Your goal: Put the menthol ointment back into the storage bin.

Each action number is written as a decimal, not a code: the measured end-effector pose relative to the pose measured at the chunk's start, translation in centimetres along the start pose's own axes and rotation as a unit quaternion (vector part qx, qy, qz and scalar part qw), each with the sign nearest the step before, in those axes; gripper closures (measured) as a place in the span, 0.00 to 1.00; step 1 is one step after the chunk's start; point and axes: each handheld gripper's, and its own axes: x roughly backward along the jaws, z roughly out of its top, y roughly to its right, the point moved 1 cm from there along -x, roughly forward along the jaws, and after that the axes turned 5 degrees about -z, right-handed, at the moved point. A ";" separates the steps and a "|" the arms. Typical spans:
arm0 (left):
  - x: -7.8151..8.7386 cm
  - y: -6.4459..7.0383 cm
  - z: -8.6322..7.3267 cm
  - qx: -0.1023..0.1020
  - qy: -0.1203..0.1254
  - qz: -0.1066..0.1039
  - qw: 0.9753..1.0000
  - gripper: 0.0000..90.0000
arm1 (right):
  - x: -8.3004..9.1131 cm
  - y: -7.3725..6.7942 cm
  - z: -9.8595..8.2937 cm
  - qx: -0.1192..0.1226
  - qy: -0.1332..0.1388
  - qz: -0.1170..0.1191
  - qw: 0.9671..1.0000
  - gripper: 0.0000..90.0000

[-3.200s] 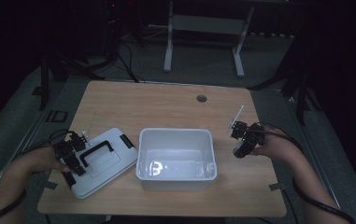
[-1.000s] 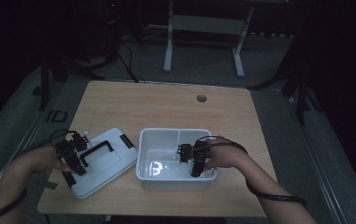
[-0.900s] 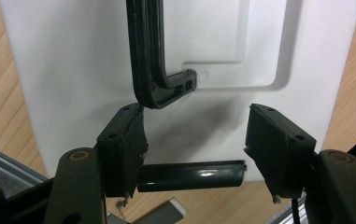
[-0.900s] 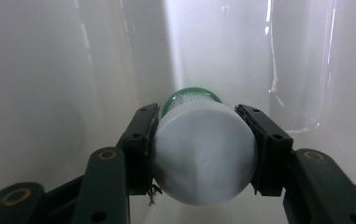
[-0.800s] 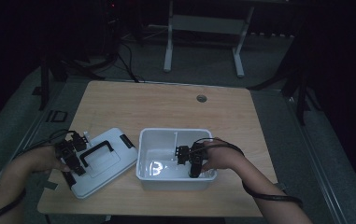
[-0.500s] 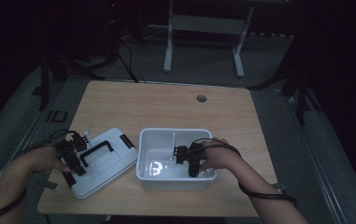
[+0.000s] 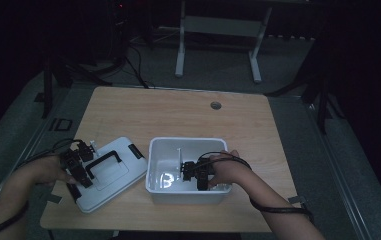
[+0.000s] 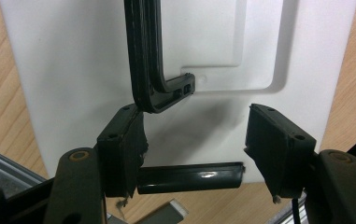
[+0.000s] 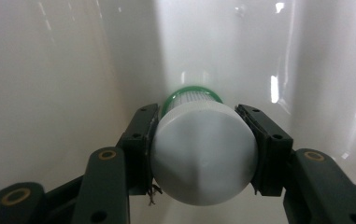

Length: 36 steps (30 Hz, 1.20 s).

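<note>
White plastic bottle [image 9: 202, 158], green-collared, clamped in our right claw [image 9: 202, 154] inside the white bin [image 7: 154, 150] at worktop centre. Left claw [image 8: 194, 140] gapes over the lid [image 7: 123, 172], at the bin's nine o'clock. We judge: placing step; next, release.

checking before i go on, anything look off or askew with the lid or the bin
Nothing spilled or damaged. The white lid lies off the white bin, turned at an angle on the table beside it. The right gripper holds a white cylinder inside the bin.
</note>
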 end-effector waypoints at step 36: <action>0.1 -0.1 0.2 0.006 0.003 0.000 1.000 0.41 | 8.9 0.6 -6.4 -0.024 0.100 -0.010 0.995 0.51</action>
